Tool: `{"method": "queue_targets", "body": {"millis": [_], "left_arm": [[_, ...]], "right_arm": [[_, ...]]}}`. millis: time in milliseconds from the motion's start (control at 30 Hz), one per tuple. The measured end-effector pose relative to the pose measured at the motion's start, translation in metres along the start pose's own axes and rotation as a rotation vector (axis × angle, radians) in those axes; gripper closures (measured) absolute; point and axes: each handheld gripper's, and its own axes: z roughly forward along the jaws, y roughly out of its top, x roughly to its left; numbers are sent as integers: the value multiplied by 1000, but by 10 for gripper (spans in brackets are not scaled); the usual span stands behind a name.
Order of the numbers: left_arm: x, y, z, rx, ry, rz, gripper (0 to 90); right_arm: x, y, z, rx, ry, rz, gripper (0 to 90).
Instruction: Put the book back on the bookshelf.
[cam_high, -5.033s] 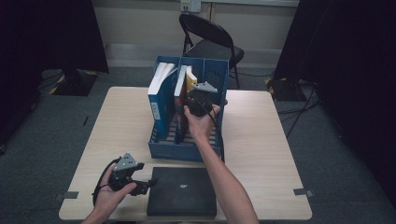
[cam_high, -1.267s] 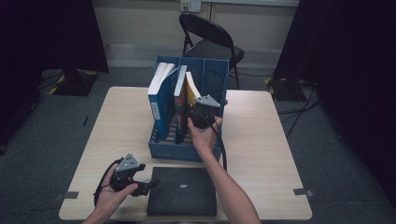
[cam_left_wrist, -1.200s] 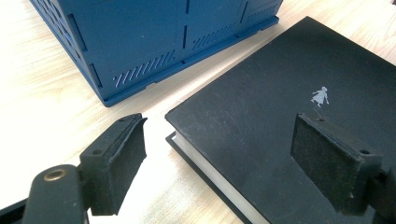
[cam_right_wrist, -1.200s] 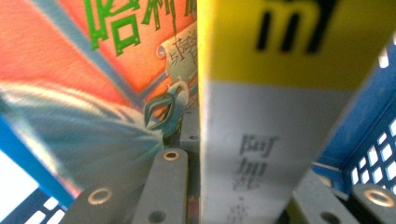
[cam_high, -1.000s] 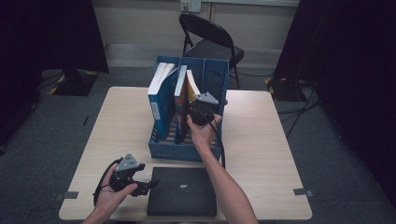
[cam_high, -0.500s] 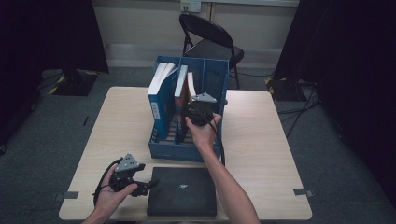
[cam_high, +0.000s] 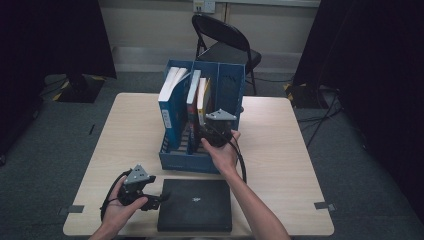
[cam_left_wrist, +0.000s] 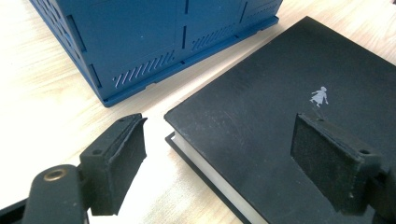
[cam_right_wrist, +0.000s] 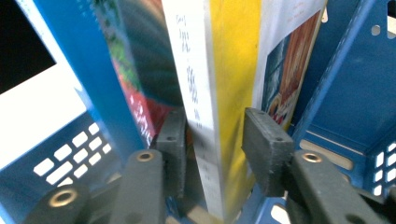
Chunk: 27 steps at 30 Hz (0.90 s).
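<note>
Pale wooden table top (cam_high: 300, 150) under both tools; black folding chair (cam_high: 225, 45) beyond its far edge.

1. Right gripper (cam_high: 204, 132): reaching into the blue plastic slotted file rack (cam_high: 185, 162). Jaws just opened to a moderate gap. Thin yellow-covered book with a white spine (cam_right_wrist: 233, 93) upright between the pads (cam_right_wrist: 266, 149), low on the volume. No visible squeeze on either cover.

2. Left gripper (cam_left_wrist: 219, 154): jaws wide, nothing held. Near corner of the flat black hardcover book (cam_left_wrist: 261, 93) directly below and between the pads; rack front wall just ahead.

Handling, yellow-covered book:
- Likely light and slim; soft covers, probable flex under a one-sided load.
- Glossy cover, so expect slip. Grip near the spine, where stiffest, with pads flat on both covers.
- Avoid a pinch on the page edge alone; risk of creased pages.

Handling, black hardcover book:
- Stiff boards, likely the heavier of the two; matte cover, fair friction.
- Grip across the spine edge or the overhanging board; lift one edge first.

Clearances:
- Blue divider wall close on the left pad's side, a red-spined book (cam_high: 192, 100) behind it; rack side wall close on the right pad's side.
- Open room upward and back toward the wrist. Withdraw straight, no twist.
- Free table surface to the outer side of each tool.
</note>
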Motion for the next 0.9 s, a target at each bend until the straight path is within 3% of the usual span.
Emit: {"method": "queue_targets", "body": {"millis": [233,600,900], "left_arm": [[0,0,1,2,-2,-2,176],[1,0,0,3,-1,-7,176],[2,0,1,4,0,-7,175]], "right_arm": [[-2,-2,7,72,9,-16,672],[-3,7,23,54,19,12,685],[-3,4,18,76,35,-3,621]]}}
